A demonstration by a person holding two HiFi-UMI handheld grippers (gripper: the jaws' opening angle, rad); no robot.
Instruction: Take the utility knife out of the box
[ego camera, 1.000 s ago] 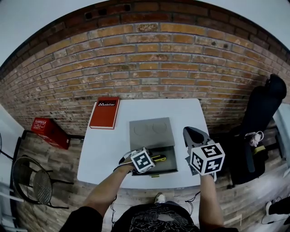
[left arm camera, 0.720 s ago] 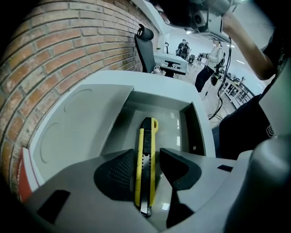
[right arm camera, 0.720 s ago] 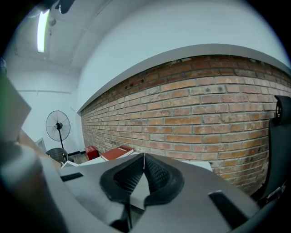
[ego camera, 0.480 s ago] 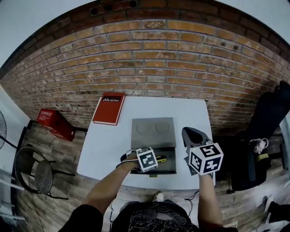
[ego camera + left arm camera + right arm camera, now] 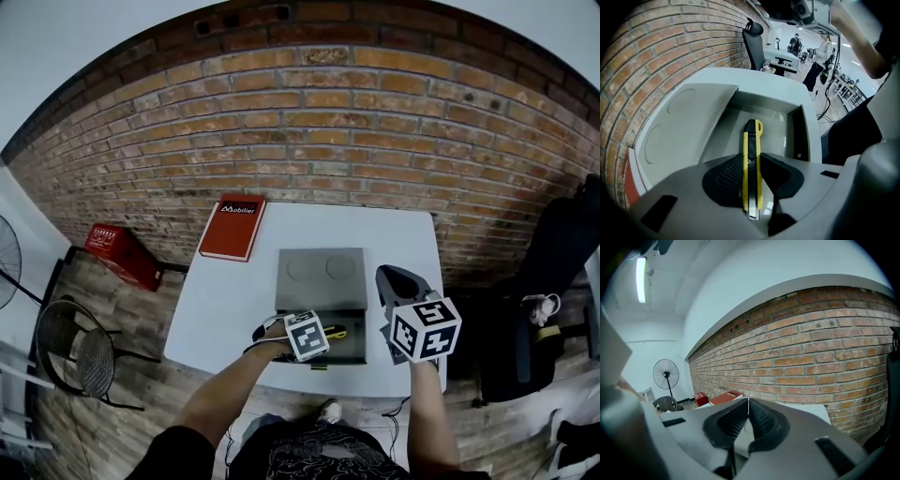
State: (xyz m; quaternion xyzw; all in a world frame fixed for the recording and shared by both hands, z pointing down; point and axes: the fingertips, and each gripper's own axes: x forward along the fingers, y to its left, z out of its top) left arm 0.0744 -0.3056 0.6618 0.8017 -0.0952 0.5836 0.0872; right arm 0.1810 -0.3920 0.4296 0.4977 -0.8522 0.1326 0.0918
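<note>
Red "Mobilier" book [image 5: 232, 228] sits at eleven o'clock of the box [image 5: 319, 278]. The left tool [image 5: 751, 157] is closing on the yellow utility knife [image 5: 752, 138], and the right tool [image 5: 748, 404] is pressed together, empty.

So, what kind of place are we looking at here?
Probably an open office or workshop room. There is a brick wall behind a white table, an office chair and desks with people further back, and a standing fan.

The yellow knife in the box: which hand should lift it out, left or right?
Left. The left gripper is closing its jaws on the utility knife, a pad on each side, inside the box. The right gripper is shut, empty, pointing toward the brick wall.
</note>
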